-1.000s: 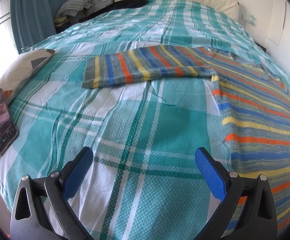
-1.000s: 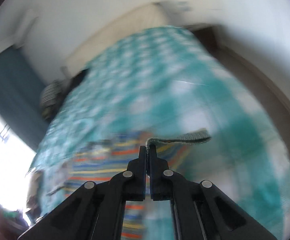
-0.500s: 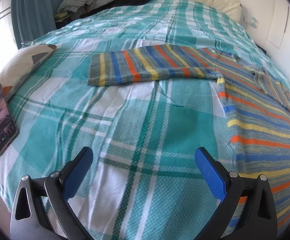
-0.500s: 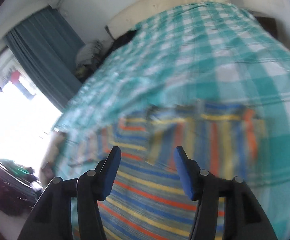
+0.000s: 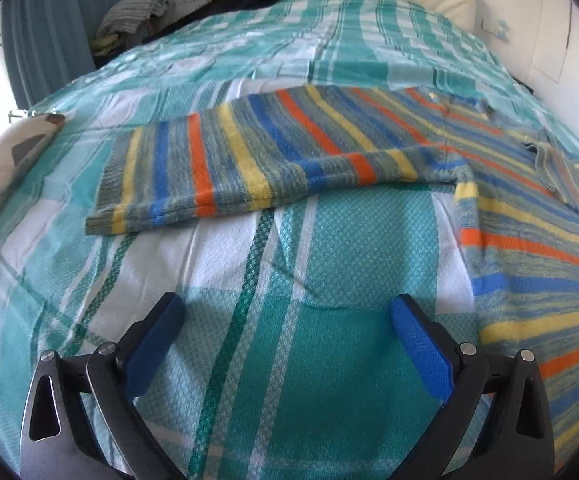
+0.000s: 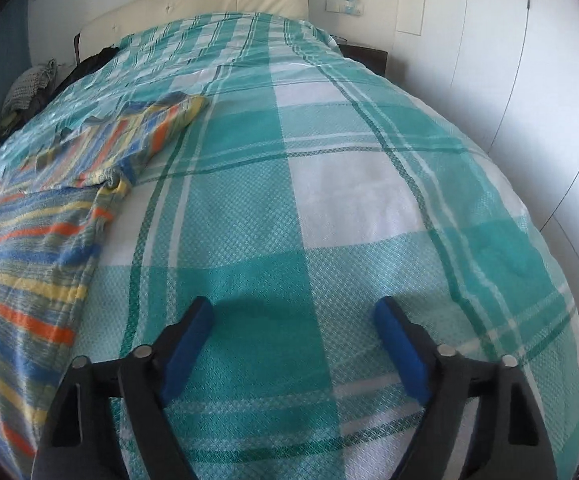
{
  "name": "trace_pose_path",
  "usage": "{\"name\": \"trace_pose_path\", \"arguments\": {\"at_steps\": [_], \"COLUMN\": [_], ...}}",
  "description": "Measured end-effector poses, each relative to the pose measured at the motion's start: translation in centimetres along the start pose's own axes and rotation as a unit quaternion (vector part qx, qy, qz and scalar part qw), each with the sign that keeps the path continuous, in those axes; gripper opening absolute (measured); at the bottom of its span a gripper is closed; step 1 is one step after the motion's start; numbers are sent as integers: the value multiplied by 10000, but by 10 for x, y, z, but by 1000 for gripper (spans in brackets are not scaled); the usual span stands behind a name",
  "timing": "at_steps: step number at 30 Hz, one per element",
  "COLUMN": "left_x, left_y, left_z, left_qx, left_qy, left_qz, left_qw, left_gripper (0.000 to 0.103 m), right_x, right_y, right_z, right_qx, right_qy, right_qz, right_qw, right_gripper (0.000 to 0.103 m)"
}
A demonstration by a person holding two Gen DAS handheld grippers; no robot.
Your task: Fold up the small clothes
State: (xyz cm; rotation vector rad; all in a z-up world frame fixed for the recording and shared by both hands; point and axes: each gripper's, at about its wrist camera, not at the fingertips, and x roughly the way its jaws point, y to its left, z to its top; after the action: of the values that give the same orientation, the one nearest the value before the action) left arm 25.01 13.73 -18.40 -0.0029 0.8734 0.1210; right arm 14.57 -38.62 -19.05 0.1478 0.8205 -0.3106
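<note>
1. A bed fills both views, covered by a teal and white checked bedspread (image 5: 321, 360) with a cream headboard (image 6: 193, 4) at the far end.
2. White wall panels (image 6: 489, 60) run along one side; a blue curtain (image 5: 49, 24) hangs at the other, by a heap of clothes (image 5: 137, 20).
3. A patterned pillow (image 5: 13, 152) lies at the bedspread's edge; the dark flat object beside it may be a phone.
4. The striped sweater (image 5: 529, 216) lies flat on the bedspread, one sleeve (image 5: 225, 164) stretched sideways, the other folded across the body.
5. The left gripper (image 5: 287, 320) hovers above bare bedspread just short of the sleeve, jaws wide, holding nothing.
6. The right gripper (image 6: 293, 326) hangs over bedspread beside the sweater's edge, its jaws opening, nothing between them.
</note>
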Motion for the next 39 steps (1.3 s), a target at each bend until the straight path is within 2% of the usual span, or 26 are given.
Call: {"name": "trace_pose_path", "arguments": {"at_steps": [4,19,39], "left_x": [5,8,8], "left_y": [-3,-3,-3], "left_z": [2,3,4], "left_qx": [46,10,10], "left_qy": [72,82,82], "left_qz": [33,-5,-8], "left_qw": [10000,10000,10000], "left_gripper": [103,103,103], "right_x": [1,1,1], "right_y": [4,10,10], "right_z": [2,-1,-1], "right_qx": [19,-60,-37], "right_qy": [6,-17,-42], "right_qz": [98,-54,-33], "right_qw": [10000,10000,10000], "right_gripper": [94,97,97]}}
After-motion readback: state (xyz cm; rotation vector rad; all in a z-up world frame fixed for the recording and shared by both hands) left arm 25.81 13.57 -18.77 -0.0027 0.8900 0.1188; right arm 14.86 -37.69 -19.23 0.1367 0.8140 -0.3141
